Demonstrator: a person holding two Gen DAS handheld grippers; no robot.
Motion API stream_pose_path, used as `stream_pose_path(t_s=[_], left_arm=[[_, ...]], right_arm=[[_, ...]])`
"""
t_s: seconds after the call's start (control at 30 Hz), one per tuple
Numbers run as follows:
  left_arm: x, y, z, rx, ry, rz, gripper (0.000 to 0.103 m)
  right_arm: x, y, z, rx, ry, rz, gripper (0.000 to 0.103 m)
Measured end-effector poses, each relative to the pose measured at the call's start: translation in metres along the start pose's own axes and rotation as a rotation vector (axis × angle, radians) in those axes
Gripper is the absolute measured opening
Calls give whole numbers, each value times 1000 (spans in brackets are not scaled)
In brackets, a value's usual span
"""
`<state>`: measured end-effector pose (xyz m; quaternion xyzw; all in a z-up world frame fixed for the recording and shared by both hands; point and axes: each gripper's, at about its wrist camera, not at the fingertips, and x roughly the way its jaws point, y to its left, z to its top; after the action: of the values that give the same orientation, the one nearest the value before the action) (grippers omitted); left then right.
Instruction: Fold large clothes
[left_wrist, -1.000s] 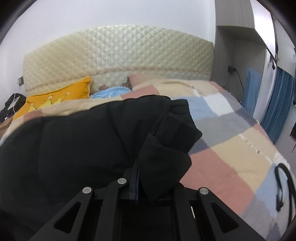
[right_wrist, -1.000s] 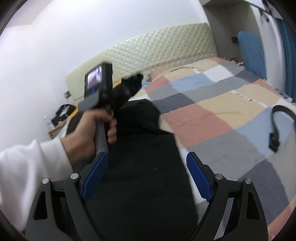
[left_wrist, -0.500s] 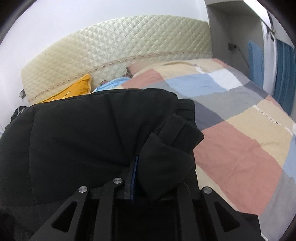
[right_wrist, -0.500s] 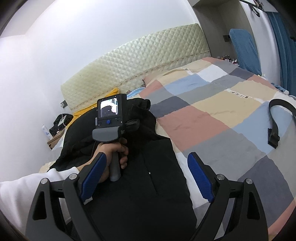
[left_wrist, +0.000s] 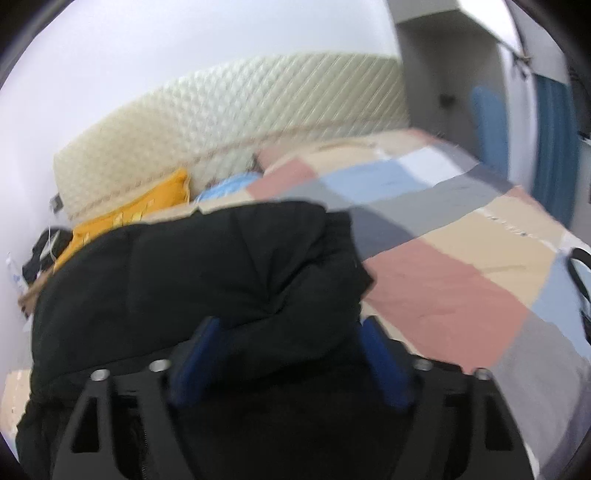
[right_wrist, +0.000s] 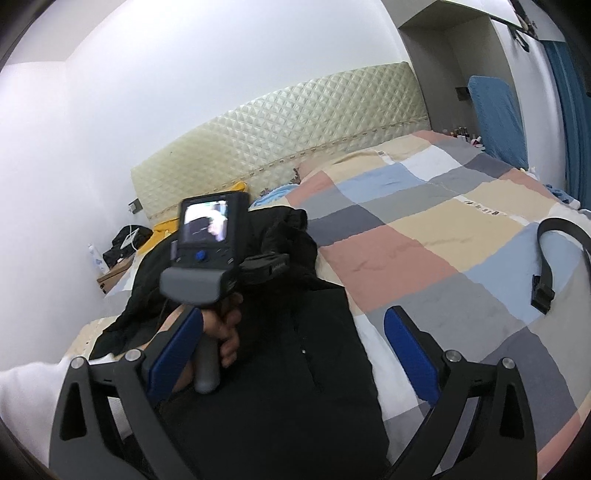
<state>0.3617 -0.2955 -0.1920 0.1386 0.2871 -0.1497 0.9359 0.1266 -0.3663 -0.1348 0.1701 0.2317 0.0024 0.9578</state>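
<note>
- A bedroom with pale walls: a cream quilted headboard (right_wrist: 295, 122) stands at the far end of a bed spread with a patchwork duvet of pink, beige, grey and blue squares (right_wrist: 436, 236), which stretches ahead and to the right of both claws.
- A bulky black padded coat (left_wrist: 207, 273) lies heaped on the duvet — in the blurred left wrist view it fills the near field, one thick fold bulging up directly in front of the fingers.
- The left gripper (left_wrist: 291, 354) stands with its blue-padded fingers (left_wrist: 195, 354) spread wide, one on either side of that fold; whether the pads touch the cloth cannot be told through the blur.
- In the right wrist view the right gripper (right_wrist: 291, 358) hangs over the flat lower part of the black coat, its blue pads (right_wrist: 410, 354) wide apart and holding nothing.
- Just ahead of the right claw's left finger, the person's left hand (right_wrist: 221, 328) grips the grey handle of the other tool, whose small rear screen (right_wrist: 205, 221) is lit; a white sleeve (right_wrist: 26, 387) shows at the lower left.
- Well off to the right of the right claw, a black strap with a buckle (right_wrist: 554, 258) lies looped on the duvet.
- Beyond the coat, a mustard-yellow pillow (left_wrist: 125, 218) rests against the headboard — blue curtains (right_wrist: 569, 110) hang at far right.
</note>
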Motion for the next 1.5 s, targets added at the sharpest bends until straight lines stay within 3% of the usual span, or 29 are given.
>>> stream_pose_path(t_s=[0.07,0.33,0.57,0.67,0.87,1.0,1.13,1.27,1.37,1.5], left_arm=[[-18,2,-4,12,-14,-6,80],[-104,54,-8,-107,-64,-63,80],[-178,94,-37,-148,-111,-27,80],[-199,107,-55,-176,-110,-44,80],[-228,141,-73,-263,-155,-5,80],[-231,176,-81,-364,-163,-41,80],[-224,201,-87,-393,-163,1,80],[-225,214,-92,-376,-185,22,80],[-227,222,-94,-405,-189,-27,80],[-229,224,-100,-387,-249,-11,80]], right_arm=[[-2,3,0,-12,-8,-1,98],[-10,15,1,-43,-27,10,98],[-16,44,-7,-119,-17,51,98],[-11,57,-14,-138,14,103,98],[-5,73,-18,-196,1,79,98],[3,83,-16,-212,10,71,98],[28,96,-1,-191,38,111,99],[80,106,25,-170,74,92,99],[121,105,33,-176,107,78,99],[175,91,35,-150,148,42,99]])
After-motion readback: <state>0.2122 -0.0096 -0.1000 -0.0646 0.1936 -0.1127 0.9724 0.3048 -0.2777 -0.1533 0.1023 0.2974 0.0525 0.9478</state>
